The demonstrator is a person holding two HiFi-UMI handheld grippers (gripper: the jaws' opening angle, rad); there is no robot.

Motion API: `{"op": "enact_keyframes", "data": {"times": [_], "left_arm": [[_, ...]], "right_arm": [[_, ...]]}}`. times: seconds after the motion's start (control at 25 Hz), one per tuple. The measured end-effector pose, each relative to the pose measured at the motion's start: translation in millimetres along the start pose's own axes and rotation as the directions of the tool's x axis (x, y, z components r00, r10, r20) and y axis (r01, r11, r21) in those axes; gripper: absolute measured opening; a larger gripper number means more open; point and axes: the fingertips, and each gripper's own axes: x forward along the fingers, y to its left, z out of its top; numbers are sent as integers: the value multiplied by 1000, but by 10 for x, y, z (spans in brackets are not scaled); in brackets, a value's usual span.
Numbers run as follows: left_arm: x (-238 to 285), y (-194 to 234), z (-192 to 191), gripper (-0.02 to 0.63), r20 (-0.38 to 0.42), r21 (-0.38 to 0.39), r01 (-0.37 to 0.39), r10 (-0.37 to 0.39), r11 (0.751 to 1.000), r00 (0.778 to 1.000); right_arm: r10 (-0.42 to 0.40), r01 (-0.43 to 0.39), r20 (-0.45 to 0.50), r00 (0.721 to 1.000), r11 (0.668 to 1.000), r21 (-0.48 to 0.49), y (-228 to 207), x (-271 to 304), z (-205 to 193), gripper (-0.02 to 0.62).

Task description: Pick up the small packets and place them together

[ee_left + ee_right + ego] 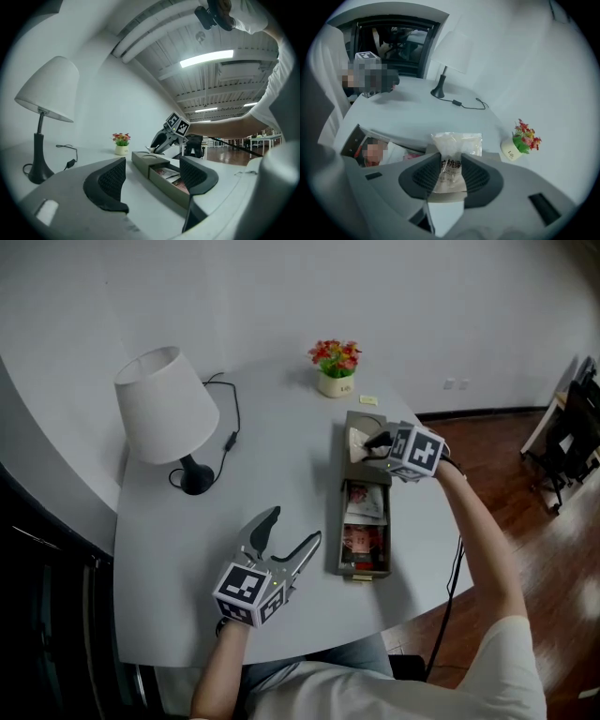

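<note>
Left gripper [294, 525] nearest — jaws apart, empty, by the grey table's [281, 427] near edge. Right gripper [450, 171] pinches a small clear plastic packet [454, 143] above the long olive drawer box [336, 521] near the right edge. Pick-up looks done — next, set it among the tray's packets [364, 521].

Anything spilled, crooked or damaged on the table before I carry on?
Nothing stands out. The lamp and flower pot stand upright, the grey box's drawer is open with packets lying inside, and the right claw is shut on a clear packet, nothing spilled.
</note>
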Motion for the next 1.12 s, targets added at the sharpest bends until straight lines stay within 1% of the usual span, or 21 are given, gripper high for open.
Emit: {"op": "enact_keyframes", "data": {"times": [0.12,0.2,0.28,0.32,0.4,0.52,0.6,0.68,0.76,0.84,0.92,1.0,1.04,1.08,1.12], "left_arm": [[-11,63,-8,347,-1,-9,-7,7,1000,1000],[-14,73,-28,347,-9,-5,-4,4,1000,1000],[-20,81,-41,347,-13,-5,-4,4,1000,1000],[-25,91,-42,347,-13,-7,-7,7,1000,1000],[-22,113,-37,346,-11,-10,-13,13,1000,1000],[-1,119,-35,346,-9,-12,-13,13,1000,1000],[4,111,-32,346,-7,-16,-9,9,1000,1000],[4,102,-24,346,-3,-19,-8,8,1000,1000],[2,84,-2,347,5,-20,-6,6,1000,1000],[-5,56,36,346,15,-19,-2,2,1000,1000],[-11,26,88,347,29,-19,4,-4,1000,1000],[-15,0,140,345,43,-20,8,-7,1000,999],[-18,-12,168,345,50,-16,9,-8,1000,999],[-22,-22,197,345,57,-9,9,-8,1000,998],[-29,-28,224,345,63,1,7,-7,1000,998]], "right_arm": [[-15,14,9,1000,1000,23,-294,152,-101,153],[-29,29,-41,999,999,17,-395,267,-238,153],[-18,18,-91,996,1000,-1,-378,389,-354,156],[-12,11,-99,995,1000,-6,-366,436,-375,156],[-17,15,-95,995,1000,-19,-389,462,-343,161],[-57,51,-120,991,997,-56,-477,422,-313,178],[-63,57,-114,992,997,-48,-490,408,-301,192],[-74,71,-93,993,997,-31,-497,372,-275,324],[-118,114,-100,988,992,-47,-525,274,-277,325],[-181,173,-100,978,981,-83,-537,122,-256,324],[-228,224,-41,973,971,-81,-446,-71,-127,324],[-268,270,84,960,963,-20,-271,-306,99,324],[-293,292,163,942,956,31,-172,-440,226,324],[-323,309,246,914,946,94,-66,-585,349,324],[-354,318,327,876,934,162,50,-733,457,325]]}}
